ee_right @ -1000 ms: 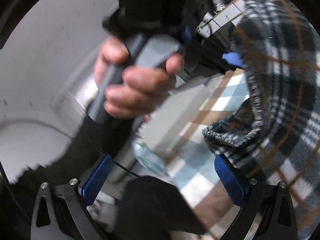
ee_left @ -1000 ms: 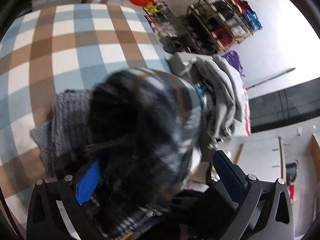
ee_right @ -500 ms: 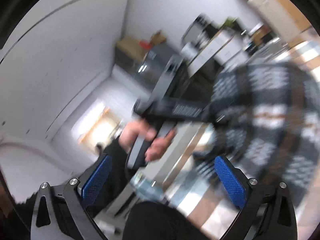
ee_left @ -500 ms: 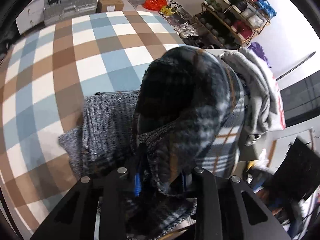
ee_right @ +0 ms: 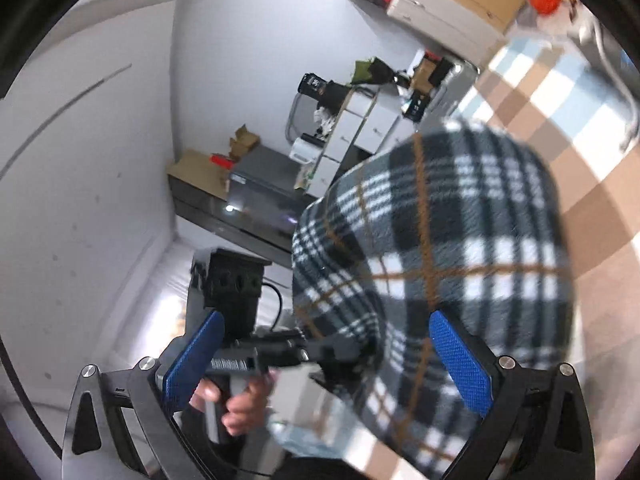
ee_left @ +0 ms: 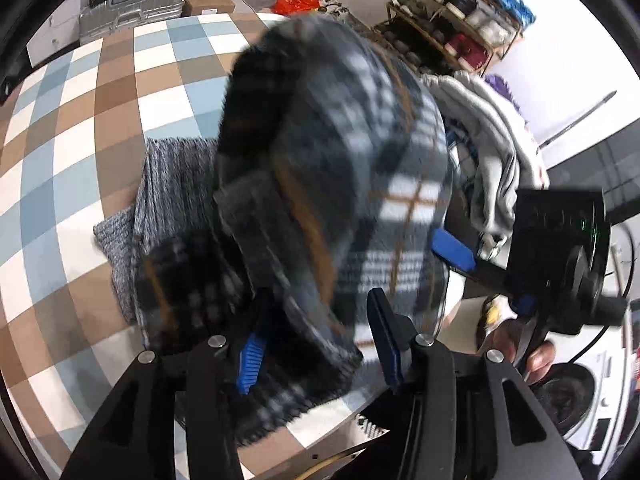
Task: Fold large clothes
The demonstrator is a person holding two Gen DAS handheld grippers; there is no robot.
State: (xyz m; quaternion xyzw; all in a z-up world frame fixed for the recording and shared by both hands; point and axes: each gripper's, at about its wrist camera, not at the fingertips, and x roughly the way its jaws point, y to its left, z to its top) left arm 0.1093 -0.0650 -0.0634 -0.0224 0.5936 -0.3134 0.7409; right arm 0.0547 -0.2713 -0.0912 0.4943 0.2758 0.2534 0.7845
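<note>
A black, white and orange plaid fleece garment (ee_left: 340, 168) hangs bunched over a grey knit garment (ee_left: 172, 184) on the checked table (ee_left: 80, 140). My left gripper (ee_left: 316, 346) points down at it. Its jaws are opening, with a thick fold of the plaid between the blue pads (ee_left: 250, 354) and both pad faces showing. My right gripper (ee_right: 328, 356) stands wide open and holds nothing. The plaid garment (ee_right: 440, 260) bulges just beyond its right finger. Between its fingers I see a hand (ee_right: 240, 408) holding the left gripper's handle. In the left wrist view a right-gripper finger (ee_left: 452, 248) sits beside the plaid.
A heap of grey and white clothes (ee_left: 492, 140) lies at the table's right edge. A shoe rack (ee_left: 460, 8) and a silver suitcase (ee_left: 128, 12) stand on the floor beyond. Desks and cabinets (ee_right: 360, 120) line the far wall.
The left jaws went from wide open to pinched on the plaid fold, then spread again. The right gripper swung and rolled, so the plaid garment now sits closer to its right finger.
</note>
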